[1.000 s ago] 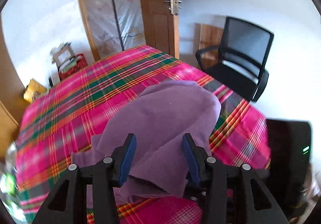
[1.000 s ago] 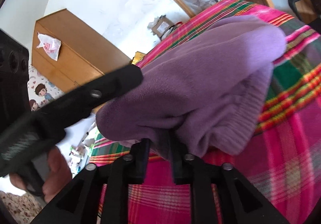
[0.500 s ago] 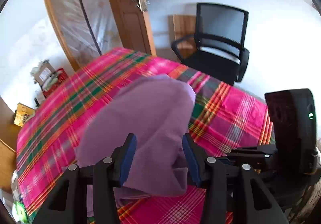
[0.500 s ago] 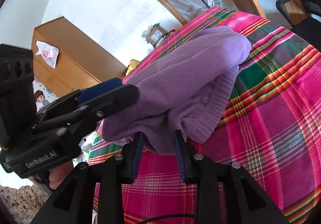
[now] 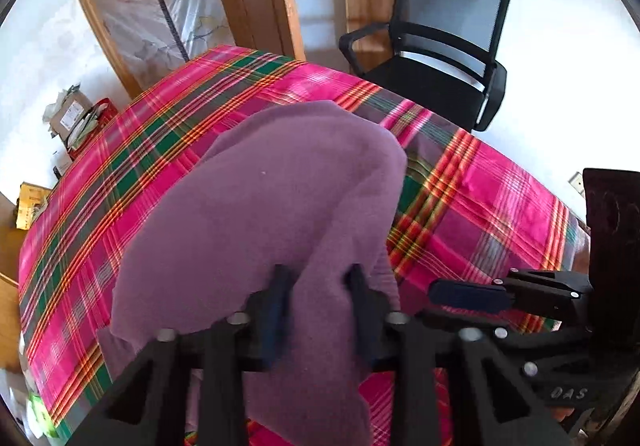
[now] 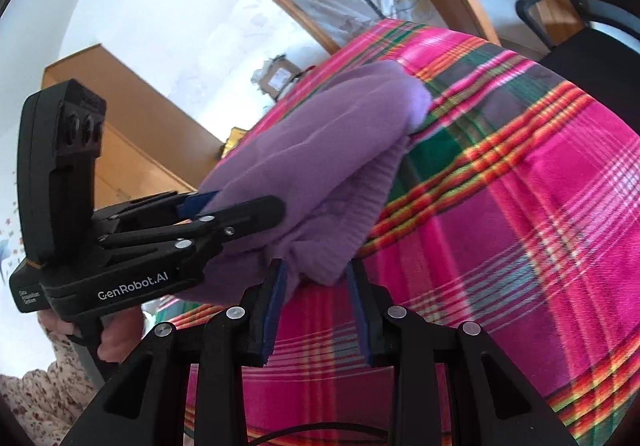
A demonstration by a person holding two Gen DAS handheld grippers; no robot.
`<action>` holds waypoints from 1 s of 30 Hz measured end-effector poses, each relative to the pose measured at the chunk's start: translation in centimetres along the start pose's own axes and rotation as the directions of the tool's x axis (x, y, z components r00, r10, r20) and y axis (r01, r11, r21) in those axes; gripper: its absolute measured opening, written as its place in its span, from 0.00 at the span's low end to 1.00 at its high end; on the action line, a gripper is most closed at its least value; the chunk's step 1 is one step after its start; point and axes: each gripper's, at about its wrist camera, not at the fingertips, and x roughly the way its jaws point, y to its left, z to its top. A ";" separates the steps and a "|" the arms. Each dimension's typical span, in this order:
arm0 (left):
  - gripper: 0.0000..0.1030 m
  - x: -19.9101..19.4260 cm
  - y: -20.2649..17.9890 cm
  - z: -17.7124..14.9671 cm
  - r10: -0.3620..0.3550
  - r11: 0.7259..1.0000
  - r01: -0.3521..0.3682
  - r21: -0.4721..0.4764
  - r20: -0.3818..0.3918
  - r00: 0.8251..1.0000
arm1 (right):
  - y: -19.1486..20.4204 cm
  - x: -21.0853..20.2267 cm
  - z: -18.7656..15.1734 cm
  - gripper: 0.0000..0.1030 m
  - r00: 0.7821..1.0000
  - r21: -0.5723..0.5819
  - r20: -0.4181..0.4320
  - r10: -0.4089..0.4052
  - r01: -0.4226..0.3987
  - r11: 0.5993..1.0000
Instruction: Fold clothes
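The left gripper is closing on the purple garment — its jaws have just been narrowing, and a bunched fold of the cloth is sitting between them, the fingers pressing into it from both sides. The picture is blurred at the tips, but the fabric is pinched there. From the right-wrist view the same gripper is biting into the garment's near edge, with a hand gripping its handle below.

The right gripper is standing released: its jaws have just been widening, and the garment's ribbed hem is hanging down into the gap between them, with the blue pads standing off the cloth. In the left-wrist view this gripper is lying just right of the left jaws, beside the cloth.

Ahead of both jaws the garment is humped up on the plaid cloth — a chair is standing beyond it.
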 end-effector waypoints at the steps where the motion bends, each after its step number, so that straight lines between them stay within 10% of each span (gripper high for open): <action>1: 0.17 -0.2 0.5 0.1 -0.009 1.000 0.009 -0.024 0.007 1.000 | -0.2 0.1 0.1 0.32 1.000 0.006 -0.001 -0.011 0.011 1.000; 14: 0.11 -3.6 8.6 -1.1 -0.003 0.934 0.055 -0.353 0.147 0.989 | 0.3 2.5 1.7 0.34 1.000 0.021 -0.017 -0.024 0.024 0.999; 17: 0.11 -3.5 10.2 -1.7 0.012 0.917 0.046 -0.396 0.142 0.990 | 0.8 3.4 1.8 0.47 0.999 0.030 -0.027 -0.022 0.023 0.999; 30: 0.11 -2.9 15.1 -5.5 -0.006 0.835 0.084 -0.544 0.143 0.990 | 3.0 6.0 3.0 0.38 1.000 0.009 -0.023 0.021 -0.021 1.000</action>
